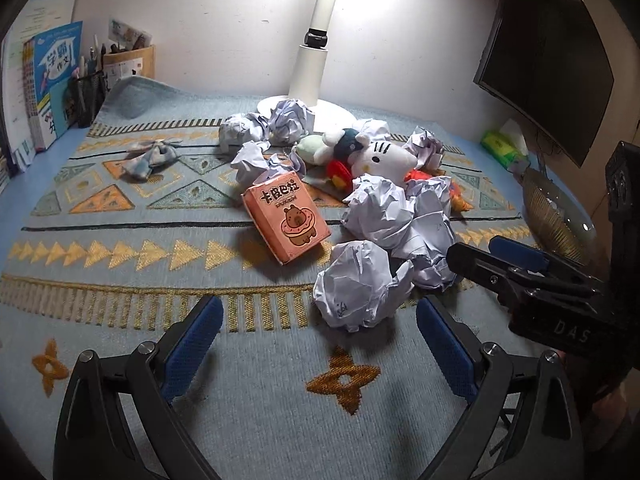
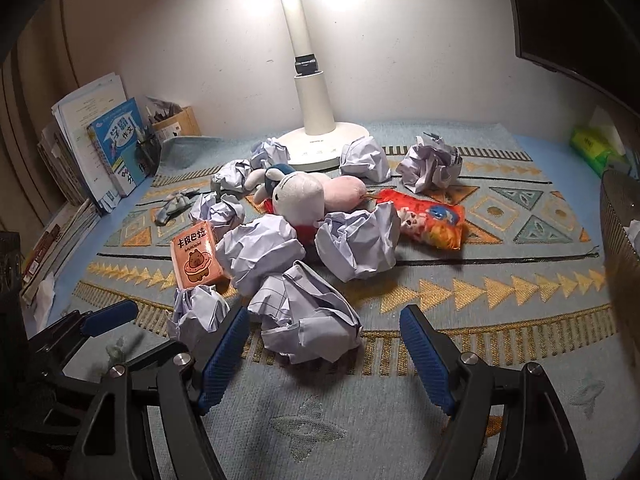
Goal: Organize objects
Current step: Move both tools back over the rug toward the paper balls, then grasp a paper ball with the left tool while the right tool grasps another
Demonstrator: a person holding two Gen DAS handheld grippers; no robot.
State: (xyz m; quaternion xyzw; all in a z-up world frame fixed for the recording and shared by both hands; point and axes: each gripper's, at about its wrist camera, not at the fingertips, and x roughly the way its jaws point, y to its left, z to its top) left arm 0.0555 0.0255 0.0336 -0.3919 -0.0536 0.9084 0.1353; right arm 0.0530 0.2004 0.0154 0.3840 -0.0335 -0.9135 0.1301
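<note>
Nothing is looking sorted yet, as far as I can judge. Crumpled paper balls (image 2: 308, 316) are lying heaped mid-cloth together with the white plush cat (image 1: 384, 156), the pink capybara box (image 1: 286, 222) and the red snack bag (image 2: 424, 220), all crowding in front of the lamp base (image 2: 320, 146). A small fabric bow (image 1: 150, 156) is lying apart to the left of the pile. Whole job is remaining, by my reading: paper out, toys and box put somewhere (destination unclear; a woven basket (image 1: 556, 216) is sitting at the right edge and may be it).

Left gripper (image 1: 318, 344) is hovering over bare patterned cloth (image 1: 120, 216), fingers spread wide, nothing between them; nearest paper ball is lying just ahead and slightly right. Right gripper (image 2: 324, 354) is likewise standing spread and gripping nothing, with the closest paper ball sitting just ahead of its gap, near the left pad (image 2: 224, 352).

Views differing:
- Left wrist view is showing the cat's face, the dark monitor (image 1: 548, 60) and the right gripper's body from the side; the snack bag is mostly hidden behind paper.
- Right wrist view is showing the snack bag whole and the plush's pink body, and is catching the other gripper's blue pad at lower left.
- Book stack (image 2: 116, 144) is appearing in both.
</note>
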